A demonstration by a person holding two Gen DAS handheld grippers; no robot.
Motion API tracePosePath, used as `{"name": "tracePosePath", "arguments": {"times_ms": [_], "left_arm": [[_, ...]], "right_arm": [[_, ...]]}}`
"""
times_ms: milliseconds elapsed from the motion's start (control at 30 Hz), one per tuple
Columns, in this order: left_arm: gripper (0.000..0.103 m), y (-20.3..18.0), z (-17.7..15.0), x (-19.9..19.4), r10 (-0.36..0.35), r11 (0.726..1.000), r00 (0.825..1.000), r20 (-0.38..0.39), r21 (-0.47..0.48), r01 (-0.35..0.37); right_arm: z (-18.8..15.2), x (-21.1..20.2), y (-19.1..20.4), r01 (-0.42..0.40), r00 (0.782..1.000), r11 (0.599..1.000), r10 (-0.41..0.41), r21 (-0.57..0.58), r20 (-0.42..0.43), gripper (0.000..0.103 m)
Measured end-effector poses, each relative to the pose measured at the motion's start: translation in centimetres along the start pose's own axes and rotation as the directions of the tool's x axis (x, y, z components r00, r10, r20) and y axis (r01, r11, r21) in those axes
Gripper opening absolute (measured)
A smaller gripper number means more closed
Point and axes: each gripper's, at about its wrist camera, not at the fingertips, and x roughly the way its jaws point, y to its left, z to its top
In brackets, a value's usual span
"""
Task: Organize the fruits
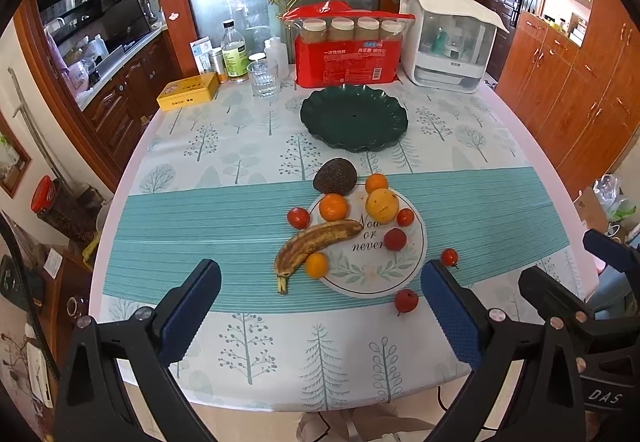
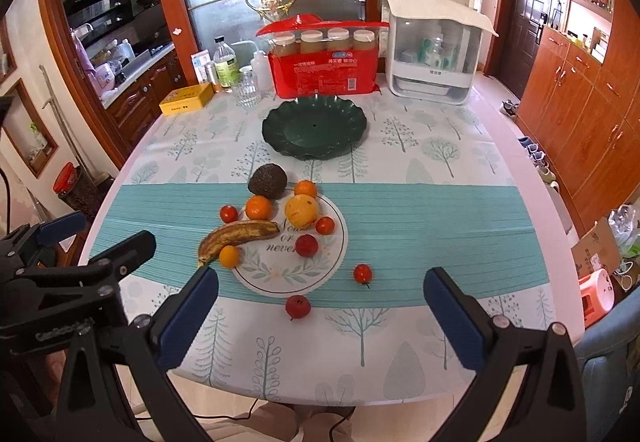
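Both grippers hang above the near edge of the counter [image 1: 240,169] with nothing between their blue pads: the left gripper [image 1: 320,306] has its jaws spread wide, and the right gripper [image 2: 320,306] is likewise released, just to the right of the left one. The fruits lie scattered in the middle of the counter, on and around a round white placemat [image 1: 376,274] printed with leaves and lettering. A spotted brown banana [image 1: 314,242] lies across the mat's left edge, with a small orange [image 1: 317,264] touching its near side and a larger orange [image 1: 333,207] just beyond it. A dark avocado [image 1: 335,175] sits at the far left of the group, off the mat, and another small orange [image 1: 376,182] lies beside it to the right. A yellow round fruit [image 1: 382,205] rests on the far part of the mat. Small red fruits are strewn about: one left of the banana [image 1: 298,217], two on the mat, one off the mat's right edge [image 1: 449,257], and one nearest the grippers [image 1: 406,301]. Farther back stands an empty dark green scalloped plate [image 1: 354,117], well apart from the fruits. Behind it, along the far edge, are a red package [image 1: 344,61], a white appliance [image 1: 448,41], a glass [image 1: 264,77] and a yellow tin [image 1: 188,91].
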Motion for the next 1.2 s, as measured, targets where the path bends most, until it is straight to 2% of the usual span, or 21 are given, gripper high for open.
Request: {"name": "tracePosePath", "arguments": {"times_ms": [133,333,433,700,900,1200], "left_arm": [[0.099,-0.2,0.3,-0.3,0.014,1.000,1.000,0.019,0.014,-0.014],[0.099,0.1,1.3,-1.3,-0.019,1.000,0.999,0.051,-0.007,0.020],[0.099,0.5,1.8,-1.7,-0.024,0.999,0.998,0.056,-0.020,0.025],[0.100,2.0,2.6,-3.1,-0.103,0.991,0.991,0.081,-0.077,0.109],[0.100,2.2,2.5,-3.7,-0.062,0.996,0.994,0.086,-0.065,0.068],[0.100,1.7,1.7,-3.2,-0.057,0.997,0.997,0.052,-0.050,0.059]], "right_arm": [[0.3,-0.2,0.1,-0.007,1.000,1.000,0.007,-0.013,0.006,0.103],[1.1,-0.8,-0.2,0.006,1.000,1.000,-0.006,-0.021,0.015,0.103],[1.7,-1.3,-0.8,-0.016,1.000,1.000,0.016,-0.007,0.018,0.102],[2.6,-2.8,-1.0,-0.023,0.998,1.000,0.023,-0.007,0.053,0.097],[2.6,-3.5,-0.7,-0.042,0.997,0.999,0.043,-0.022,0.060,0.088],[2.4,-3.9,0.2,-0.039,0.996,0.998,0.043,-0.053,0.075,0.084]]}}
